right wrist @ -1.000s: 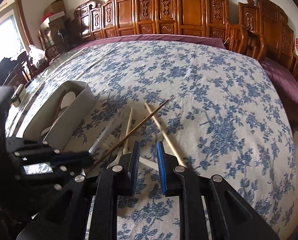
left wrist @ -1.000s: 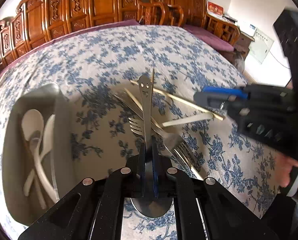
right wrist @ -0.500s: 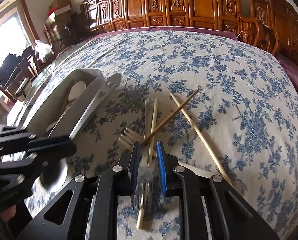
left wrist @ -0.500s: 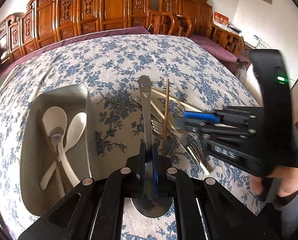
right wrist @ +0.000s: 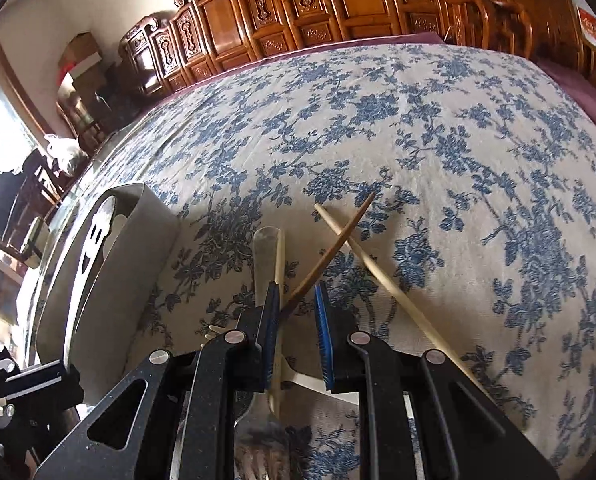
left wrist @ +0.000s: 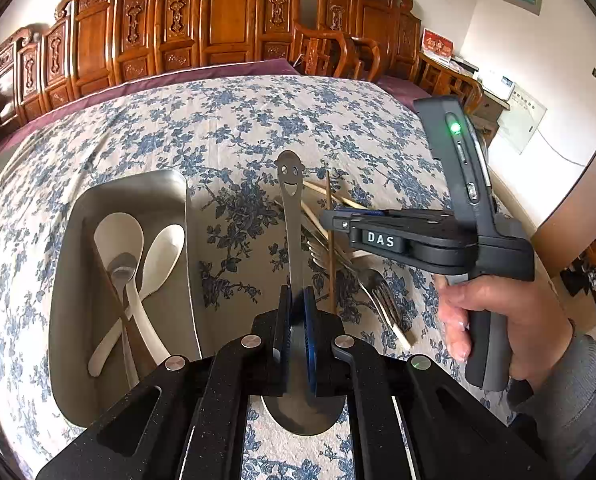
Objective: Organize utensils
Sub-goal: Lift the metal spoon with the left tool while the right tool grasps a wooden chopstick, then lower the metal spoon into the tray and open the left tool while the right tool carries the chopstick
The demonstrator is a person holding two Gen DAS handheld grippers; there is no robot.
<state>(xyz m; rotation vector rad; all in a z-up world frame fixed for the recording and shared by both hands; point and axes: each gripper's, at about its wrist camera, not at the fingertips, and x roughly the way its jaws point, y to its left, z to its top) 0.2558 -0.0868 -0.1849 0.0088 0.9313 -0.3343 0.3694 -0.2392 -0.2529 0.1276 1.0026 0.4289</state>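
Left gripper (left wrist: 296,304): jaws pinched on the metal spoon's (left wrist: 291,216) handle, bowl toward camera. Right gripper (right wrist: 296,300): jaws slightly apart astride the brown chopstick (right wrist: 329,248); grip not discernible. Beneath: forks (left wrist: 377,292), pale chopsticks (right wrist: 381,276). Tray (left wrist: 170,184) at left holds white spoons (left wrist: 118,236).

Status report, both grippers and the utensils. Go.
Left gripper shut on smiley-handled steel spoon, beside tray. Right gripper open, jaws astride dark chopstick. Forks and pale chopsticks tangled underneath.
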